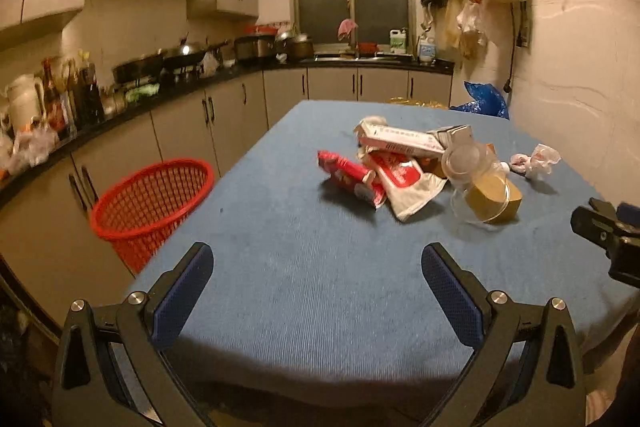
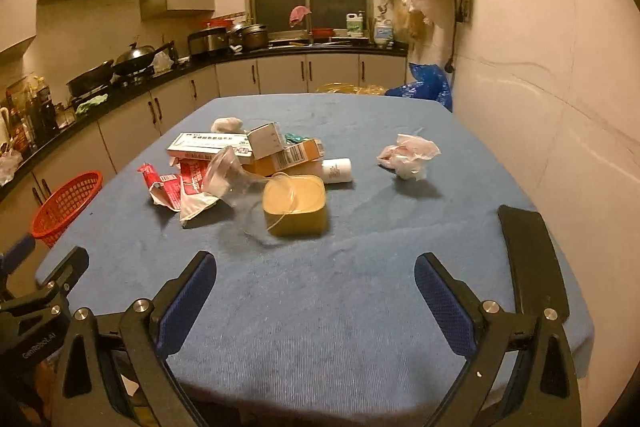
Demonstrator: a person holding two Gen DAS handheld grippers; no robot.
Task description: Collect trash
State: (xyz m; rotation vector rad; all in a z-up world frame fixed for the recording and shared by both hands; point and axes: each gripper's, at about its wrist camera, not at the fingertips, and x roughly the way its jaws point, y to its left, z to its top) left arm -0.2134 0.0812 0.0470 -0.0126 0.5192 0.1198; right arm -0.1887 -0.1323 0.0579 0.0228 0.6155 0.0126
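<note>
- On the blue table (image 2: 320,307), mid-surface: a pile of trash, untouched so far by either tool.
- Pile contents: white box (image 2: 208,143), orange box (image 2: 294,157), red wrapper (image 2: 168,187), clear plastic cup (image 2: 224,173), yellow tub (image 2: 295,205), small white bottle (image 2: 338,171). Crumpled tissue (image 2: 410,155) lies apart, to the right of the pile.
- Red basket (image 1: 154,205) stands on the floor off the table's left edge, near the cabinets; judged to be the bin for the trash.
- Left gripper (image 1: 318,267): fingers spread wide, nothing between them, hovering over the near table edge.
- Right gripper (image 2: 316,275): fingers likewise spread, holding nothing, near edge, well short of the pile.
- Risk: clear cup leans on the tub and boxes; pulling one item may topple or scatter the rest.
- Risk: cup is thin and may crush or slip from the pads.
- Risk: wrapper lies flat on the cloth; a pinch could snag the cloth instead.
- Risk: basket sits low and beside the table; a release too far over the table would miss it.
</note>
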